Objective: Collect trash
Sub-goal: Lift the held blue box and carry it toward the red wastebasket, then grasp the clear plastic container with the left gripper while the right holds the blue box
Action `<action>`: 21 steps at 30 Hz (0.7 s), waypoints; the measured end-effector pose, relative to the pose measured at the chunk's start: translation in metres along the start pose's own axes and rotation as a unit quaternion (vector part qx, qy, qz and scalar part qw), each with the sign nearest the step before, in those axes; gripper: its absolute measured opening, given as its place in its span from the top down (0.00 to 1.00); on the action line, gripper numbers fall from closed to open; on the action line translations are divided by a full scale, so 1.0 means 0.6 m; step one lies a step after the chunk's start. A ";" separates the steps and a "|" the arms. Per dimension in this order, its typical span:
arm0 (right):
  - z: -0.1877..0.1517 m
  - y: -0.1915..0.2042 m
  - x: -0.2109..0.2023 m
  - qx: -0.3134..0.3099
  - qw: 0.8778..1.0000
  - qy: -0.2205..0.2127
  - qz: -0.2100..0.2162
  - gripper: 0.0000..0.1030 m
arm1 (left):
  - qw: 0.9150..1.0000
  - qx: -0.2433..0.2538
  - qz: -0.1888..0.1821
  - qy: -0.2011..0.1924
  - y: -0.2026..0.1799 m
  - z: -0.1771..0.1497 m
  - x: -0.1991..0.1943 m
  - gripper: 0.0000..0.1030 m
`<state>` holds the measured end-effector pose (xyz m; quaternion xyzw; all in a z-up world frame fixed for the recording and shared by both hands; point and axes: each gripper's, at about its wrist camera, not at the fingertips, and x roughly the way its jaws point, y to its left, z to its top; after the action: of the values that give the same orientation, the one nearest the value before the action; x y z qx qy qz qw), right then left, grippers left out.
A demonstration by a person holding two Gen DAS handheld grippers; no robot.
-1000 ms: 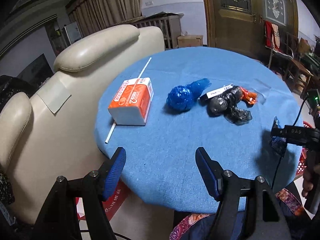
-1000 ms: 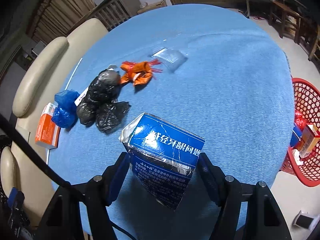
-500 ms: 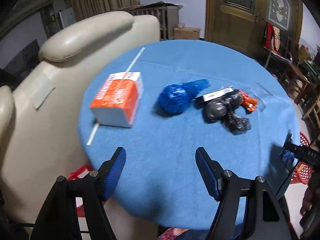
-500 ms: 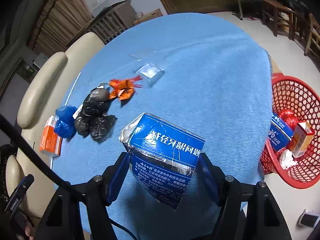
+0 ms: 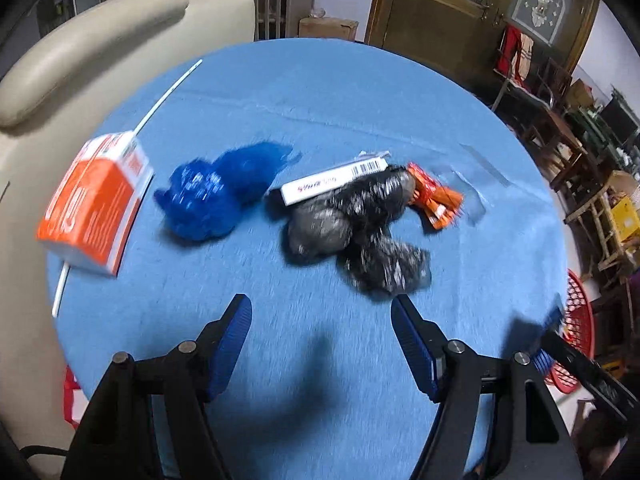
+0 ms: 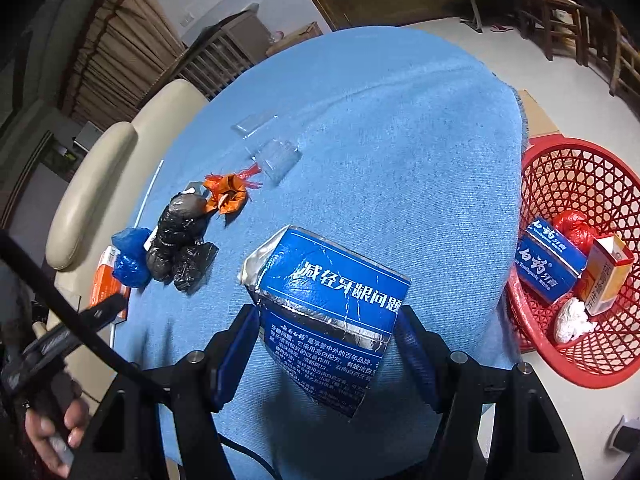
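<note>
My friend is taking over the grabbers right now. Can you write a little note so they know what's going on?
Right tool: shut on a torn blue toothpaste carton, held above the table's near edge, beside the red plastic mesh basket on the floor.
Left tool: open, empty, over the round blue-cloth table, aimed near the crumpled black plastic bags.
Done: the basket already holds a blue toothpaste box, a yellow-orange box, a white paper wad and a red wrapper.
Left on the table: the black bags, a crumpled blue plastic bag, an orange-and-white carton, an orange wrapper, a flat white box, a thin white stick, clear plastic pieces.
</note>
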<state>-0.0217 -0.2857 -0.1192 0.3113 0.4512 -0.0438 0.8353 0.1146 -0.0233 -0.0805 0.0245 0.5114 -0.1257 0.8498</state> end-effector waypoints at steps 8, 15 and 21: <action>0.003 -0.013 -0.002 0.007 1.000 0.000 0.017 0.30 | 0.997 -0.022 0.058 -0.038 0.060 0.057 -0.020 0.29; 0.008 -0.005 0.007 -0.002 1.000 -0.007 0.012 0.30 | 0.999 0.004 0.034 -0.029 0.010 0.079 -0.017 0.29; 0.008 -0.011 -0.001 -0.012 1.000 -0.013 0.012 0.30 | 0.996 0.083 0.001 -0.024 -0.134 0.108 0.006 0.29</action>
<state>-0.0208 -0.2941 -0.1201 0.3064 0.4373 -0.0323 0.8449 0.1528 -0.1127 -0.0457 0.0922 0.4782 -0.1676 0.8572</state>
